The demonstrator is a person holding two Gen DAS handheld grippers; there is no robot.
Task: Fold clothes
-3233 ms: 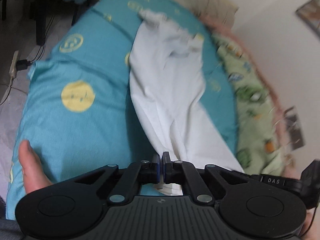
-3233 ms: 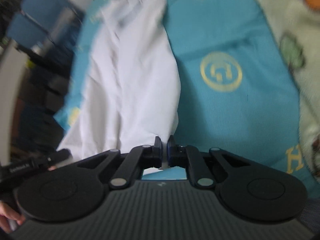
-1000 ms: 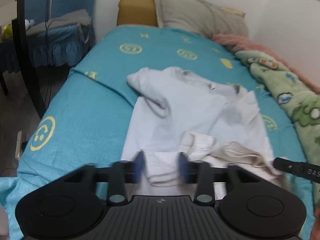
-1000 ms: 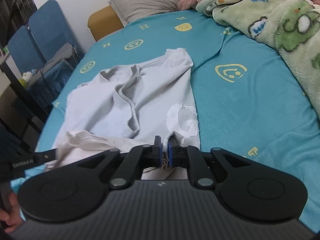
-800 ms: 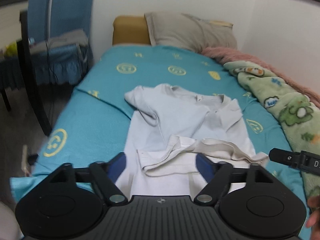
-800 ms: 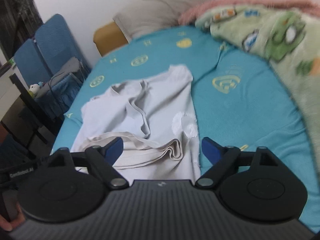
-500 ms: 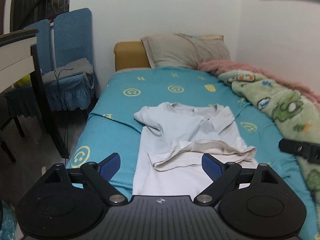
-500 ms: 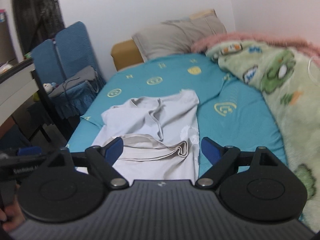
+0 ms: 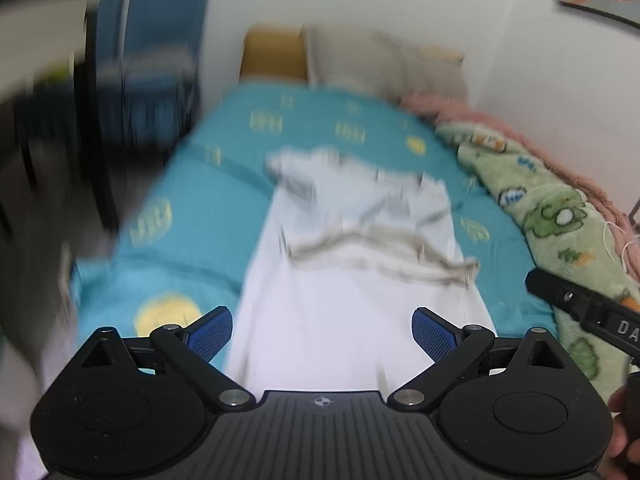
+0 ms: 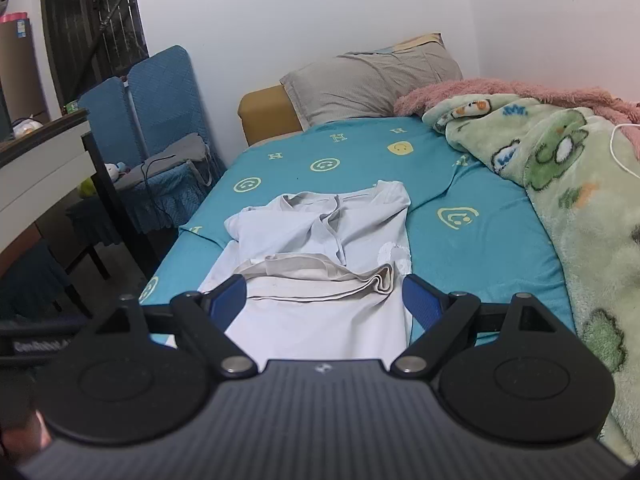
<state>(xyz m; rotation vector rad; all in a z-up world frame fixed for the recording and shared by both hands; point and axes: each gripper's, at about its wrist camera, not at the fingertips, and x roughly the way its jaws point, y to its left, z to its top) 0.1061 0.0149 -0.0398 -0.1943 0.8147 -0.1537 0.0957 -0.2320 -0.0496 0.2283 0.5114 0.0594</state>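
Observation:
A white T-shirt (image 10: 320, 240) lies on the teal bed sheet (image 10: 472, 248), its lower hem folded up across the middle into a bunched band (image 10: 320, 276). It also shows, blurred, in the left wrist view (image 9: 356, 248). My left gripper (image 9: 322, 332) is open and empty, above the shirt's near end. My right gripper (image 10: 322, 300) is open and empty, held back from the near edge of the shirt. Part of the right gripper's body (image 9: 592, 316) shows at the right of the left wrist view.
A green cartoon blanket (image 10: 580, 200) and a pink one (image 10: 500, 92) lie along the bed's right side. A grey pillow (image 10: 372, 80) sits at the head. Blue chairs (image 10: 160, 100) and a dark desk (image 10: 48, 152) stand left of the bed.
Both grippers let go of the shirt's hem, opened wide and drew back from the bed. Since half a second ago the left gripper has swung, blurring its view.

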